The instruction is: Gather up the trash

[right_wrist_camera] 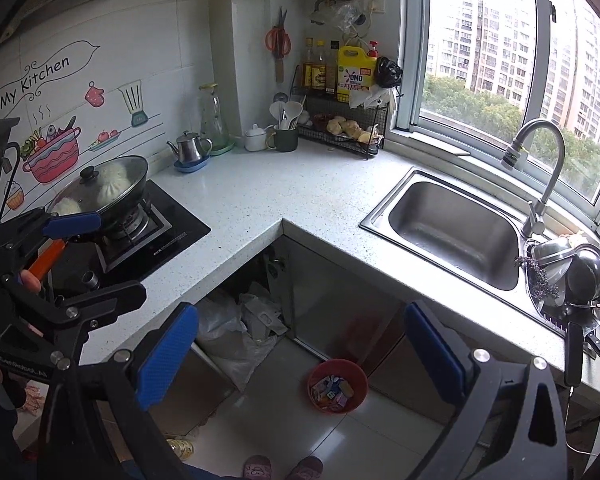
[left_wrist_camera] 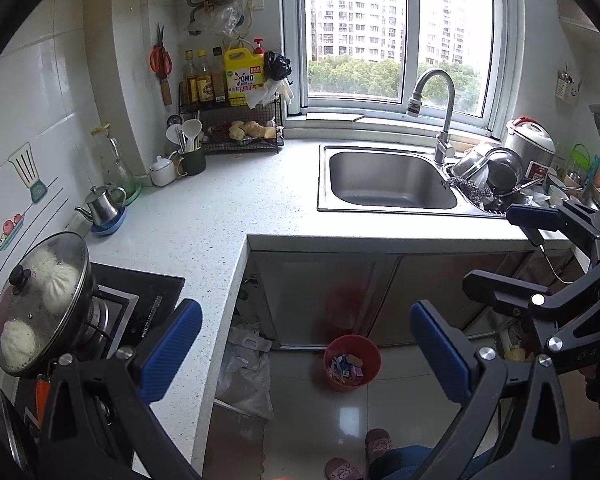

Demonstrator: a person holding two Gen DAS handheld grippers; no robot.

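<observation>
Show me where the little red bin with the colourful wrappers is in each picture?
Left wrist view: the red bin stands on the floor tiles, low and centre, between the open left gripper fingers.
Right wrist view: the red bin is low and a bit right of centre, on the floor between the open right gripper fingers.
Shared landmark: the steel sink, up and to the right of the bin in both.

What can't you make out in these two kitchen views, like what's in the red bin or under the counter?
- Red bin, both views: holds colourful wrappers, too small to identify.
- Open cabinet under the counter, right wrist view: crumpled plastic bags block what lies behind.
- Dish pile beside the sink, left wrist view: partly covered by the right gripper.
- Stove, left wrist view: its near part is hidden behind the left gripper.
</observation>
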